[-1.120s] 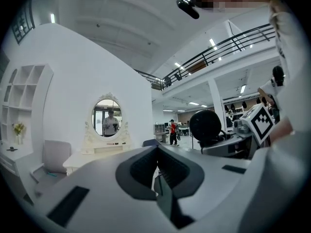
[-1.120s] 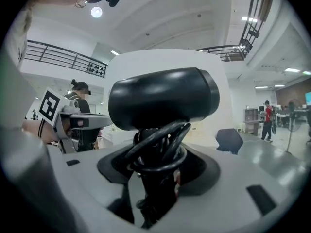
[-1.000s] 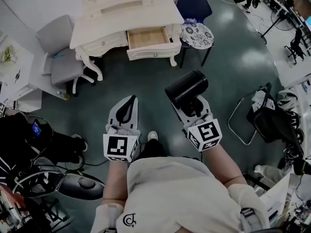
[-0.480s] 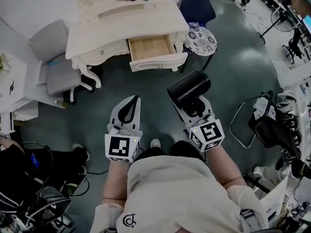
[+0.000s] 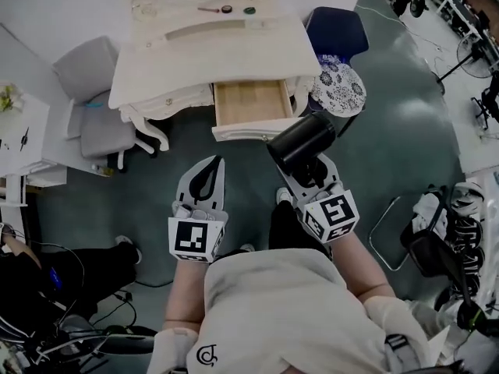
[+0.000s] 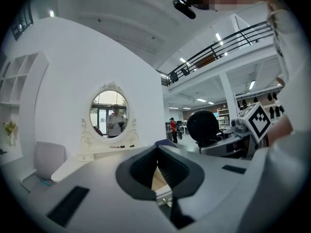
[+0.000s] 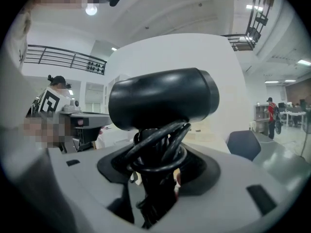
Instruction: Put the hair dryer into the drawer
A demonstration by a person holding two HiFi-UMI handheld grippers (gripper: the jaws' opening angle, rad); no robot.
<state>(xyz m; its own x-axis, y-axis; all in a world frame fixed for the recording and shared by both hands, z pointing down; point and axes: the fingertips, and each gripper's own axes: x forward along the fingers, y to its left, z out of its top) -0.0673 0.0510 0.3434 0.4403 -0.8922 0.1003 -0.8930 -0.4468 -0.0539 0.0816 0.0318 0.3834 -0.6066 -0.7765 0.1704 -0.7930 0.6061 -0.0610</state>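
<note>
A black hair dryer stands upright in my right gripper, which is shut on its handle with the cord wound around it. In the right gripper view the dryer's barrel lies crosswise above the right gripper. The cream dressing table has one drawer pulled out, showing a bare wooden bottom. The dryer hangs just in front of the drawer's right corner. My left gripper is shut and holds nothing, short of the table; in the left gripper view the left gripper points at the drawer.
A grey chair stands left of the table. A blue chair and a patterned stool stand to its right. An oval mirror and small items sit on the tabletop. Bags lie at the right.
Both grippers have moved toward the dressing table, so the open drawer now lies much nearer the dryer. The right gripper's hold on the dryer is unchanged, and the left stays shut.
</note>
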